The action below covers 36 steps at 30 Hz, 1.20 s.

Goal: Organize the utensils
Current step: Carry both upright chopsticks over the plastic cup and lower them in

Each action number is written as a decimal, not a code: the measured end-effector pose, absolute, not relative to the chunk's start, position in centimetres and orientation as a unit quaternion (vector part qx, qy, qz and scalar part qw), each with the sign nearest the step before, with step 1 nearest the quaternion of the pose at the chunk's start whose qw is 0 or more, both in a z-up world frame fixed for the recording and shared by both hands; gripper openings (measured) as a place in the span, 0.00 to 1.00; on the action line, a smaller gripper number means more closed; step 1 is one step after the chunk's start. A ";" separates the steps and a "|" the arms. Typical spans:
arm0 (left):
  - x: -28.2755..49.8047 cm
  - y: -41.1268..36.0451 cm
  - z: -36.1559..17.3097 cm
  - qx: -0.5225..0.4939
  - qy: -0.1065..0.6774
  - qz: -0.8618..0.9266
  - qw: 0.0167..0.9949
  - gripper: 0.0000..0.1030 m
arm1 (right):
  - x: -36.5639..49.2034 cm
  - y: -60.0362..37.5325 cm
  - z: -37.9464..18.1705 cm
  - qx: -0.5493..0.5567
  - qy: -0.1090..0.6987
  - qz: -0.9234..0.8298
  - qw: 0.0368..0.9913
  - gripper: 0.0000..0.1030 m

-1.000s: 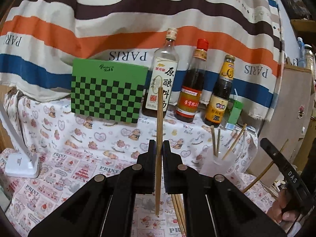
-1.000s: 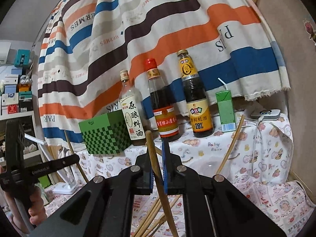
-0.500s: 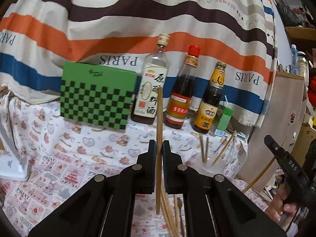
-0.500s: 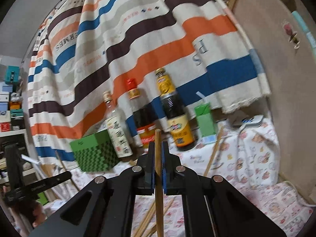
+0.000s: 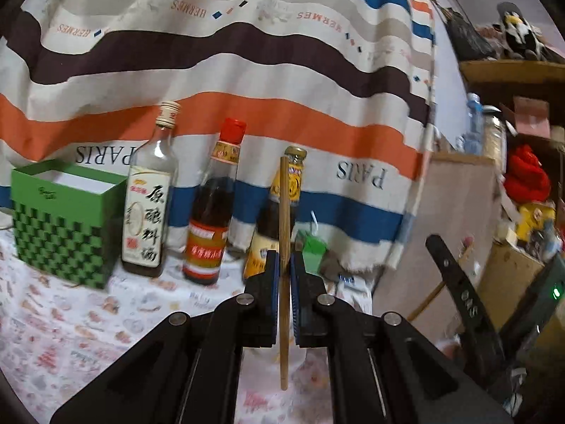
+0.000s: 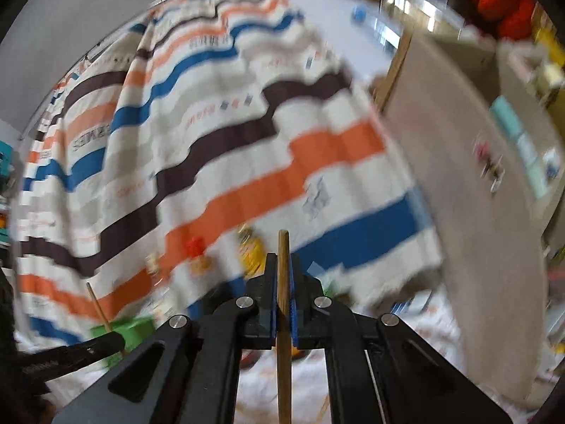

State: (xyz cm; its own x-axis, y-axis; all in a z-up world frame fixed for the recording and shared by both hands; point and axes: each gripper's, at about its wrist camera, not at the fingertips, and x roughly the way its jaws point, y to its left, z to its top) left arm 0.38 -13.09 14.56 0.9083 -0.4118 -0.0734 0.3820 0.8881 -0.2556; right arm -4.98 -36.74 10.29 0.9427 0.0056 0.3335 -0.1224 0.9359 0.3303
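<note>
Jaws of both grippers — left gripper [image 5: 284, 268], right gripper [image 6: 283, 268] — clamp upright thin wooden chopsticks [image 5: 284, 219] [image 6: 283, 282], bottles standing far behind.

Green checkered box [image 5: 67, 222], three sauce bottles [image 5: 212, 205] and a green carton [image 5: 312, 252] stand before striped cloth [image 5: 247, 70] on the patterned desk [image 5: 70, 318].

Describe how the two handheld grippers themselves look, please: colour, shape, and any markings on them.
Both grippers, left and right, are matte black, with angular linkage arms joined by round silver pivot pins. Each narrow finger carries a blue ribbed pad on its inner face. In the left wrist view the right gripper's side bar bears pale lettering, too blurred to read. No cables or sleeves are visible.
</note>
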 end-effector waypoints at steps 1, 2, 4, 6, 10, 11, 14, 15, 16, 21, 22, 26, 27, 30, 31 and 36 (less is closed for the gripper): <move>1.1 -13.5 14.7 -0.121 0.061 -0.206 0.969 0.05 | -4.4 -36.5 10.6 0.169 -0.169 0.021 0.971 0.06; 1.9 -13.8 14.8 -0.127 0.059 -0.212 0.967 0.05 | -3.7 -36.4 10.9 0.172 -0.164 0.024 0.971 0.06; 3.4 -14.5 14.8 -0.130 0.052 -0.209 0.968 0.05 | -2.6 -36.6 11.1 0.188 -0.161 0.016 0.969 0.06; 4.6 -15.0 14.4 -0.128 0.056 -0.197 0.970 0.05 | -1.3 -36.9 11.2 0.200 -0.159 0.004 0.967 0.06; 6.9 -15.2 12.7 -0.139 0.086 -0.202 0.966 0.05 | 1.4 -37.8 11.3 0.231 -0.154 -0.007 0.961 0.06; 7.2 -15.2 12.4 -0.137 0.088 -0.201 0.966 0.05 | 2.1 -37.9 11.4 0.234 -0.153 -0.009 0.960 0.06; 8.0 -15.3 11.7 -0.132 0.095 -0.198 0.967 0.05 | 3.7 -38.2 11.1 0.241 -0.153 -0.013 0.958 0.06; 8.3 -15.2 11.5 -0.132 0.099 -0.201 0.965 0.05 | 4.1 -38.2 11.0 0.242 -0.153 -0.013 0.958 0.06; 8.5 -15.3 11.3 -0.131 0.102 -0.205 0.965 0.05 | 4.7 -38.3 10.8 0.244 -0.151 -0.016 0.958 0.06; 8.1 -15.7 11.0 -0.106 0.103 -0.212 0.966 0.05 | 7.0 -38.1 9.5 0.225 -0.109 -0.015 0.968 0.06; 8.0 -15.8 10.9 -0.100 0.103 -0.210 0.967 0.05 | 7.4 -38.0 9.3 0.215 -0.101 -0.021 0.971 0.06; 8.4 -15.7 10.8 -0.087 0.115 -0.194 0.970 0.05 | 10.7 -37.7 9.4 0.189 0.002 0.005 0.982 0.06; 8.6 -15.5 10.8 -0.088 0.120 -0.193 0.970 0.05 | 11.3 -37.6 9.5 0.186 0.020 0.007 0.982 0.06; 9.2 -14.8 10.8 -0.092 0.131 -0.191 0.968 0.05 | 12.8 -36.9 9.6 0.152 0.074 0.016 0.986 0.06; 9.3 -14.5 10.8 -0.095 0.132 -0.190 0.968 0.05 | 13.3 -36.5 9.7 0.134 0.095 0.011 0.986 0.06; 10.2 -13.8 10.6 -0.103 0.149 -0.197 0.964 0.05 | 15.2 -36.0 9.3 0.126 0.182 0.025 0.975 0.06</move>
State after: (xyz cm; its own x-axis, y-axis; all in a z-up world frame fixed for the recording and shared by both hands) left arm 10.24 -13.80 10.56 0.8784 -0.4095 -0.2462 0.3482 0.9015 -0.2571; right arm 15.18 -36.00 9.31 0.9326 0.0938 -0.3486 -0.0023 0.9672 0.2540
